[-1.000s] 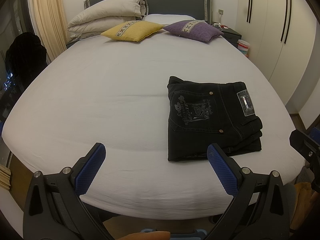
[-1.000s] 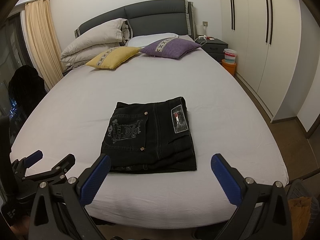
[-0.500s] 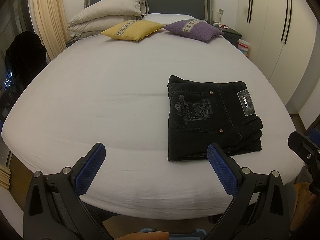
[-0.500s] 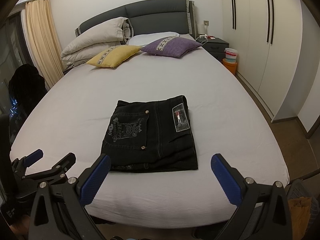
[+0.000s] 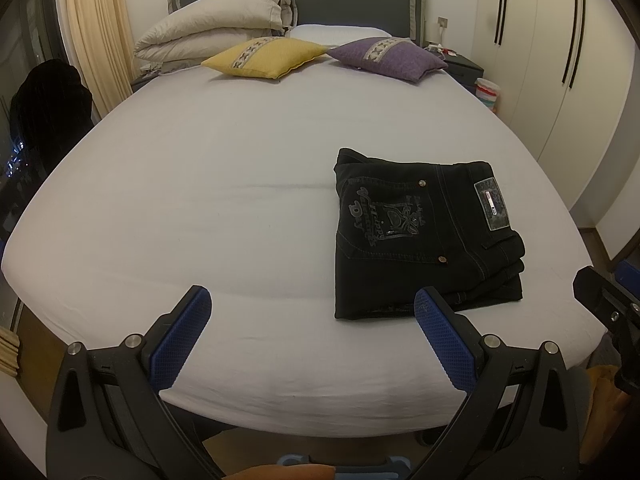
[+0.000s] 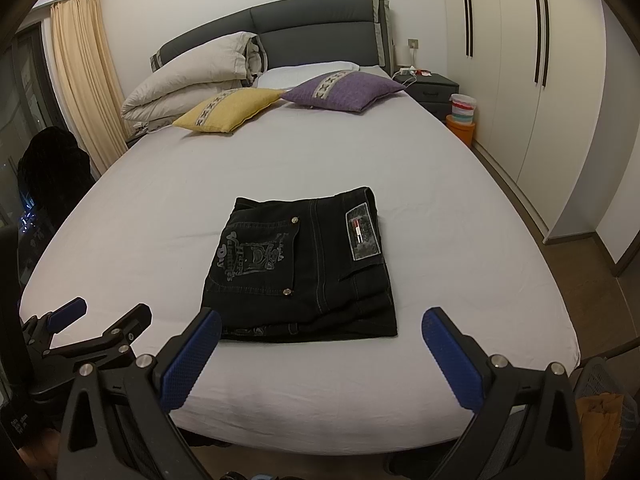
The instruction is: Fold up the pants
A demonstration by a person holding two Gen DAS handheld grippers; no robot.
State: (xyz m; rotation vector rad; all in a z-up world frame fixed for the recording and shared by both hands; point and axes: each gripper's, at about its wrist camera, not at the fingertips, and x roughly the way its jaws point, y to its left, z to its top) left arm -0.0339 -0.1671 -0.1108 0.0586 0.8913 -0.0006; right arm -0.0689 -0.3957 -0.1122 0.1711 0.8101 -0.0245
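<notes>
Black jeans (image 5: 420, 232) (image 6: 304, 268) lie folded into a compact stack near the foot of the white bed (image 5: 200, 200) (image 6: 460, 220), printed back pocket and waist label facing up. My left gripper (image 5: 312, 320) hangs open over the bed's near edge, left of the jeans, its right fingertip overlapping the stack's near corner in the image. My right gripper (image 6: 322, 330) is open too, held back from the bed with the stack centred just beyond its blue pads. Neither holds anything. The left gripper (image 6: 80, 328) also shows at the lower left of the right wrist view.
A yellow cushion (image 6: 228, 112), a purple cushion (image 6: 344, 88) and a folded duvet (image 6: 192, 80) sit by the dark headboard. White wardrobes (image 6: 540, 80) line the right wall, with a nightstand (image 6: 432, 88) and tubs beyond. A dark chair (image 5: 48, 112) stands left.
Both grippers have barely moved; the right wrist view has drifted back very slightly. The jeans lie as before.
</notes>
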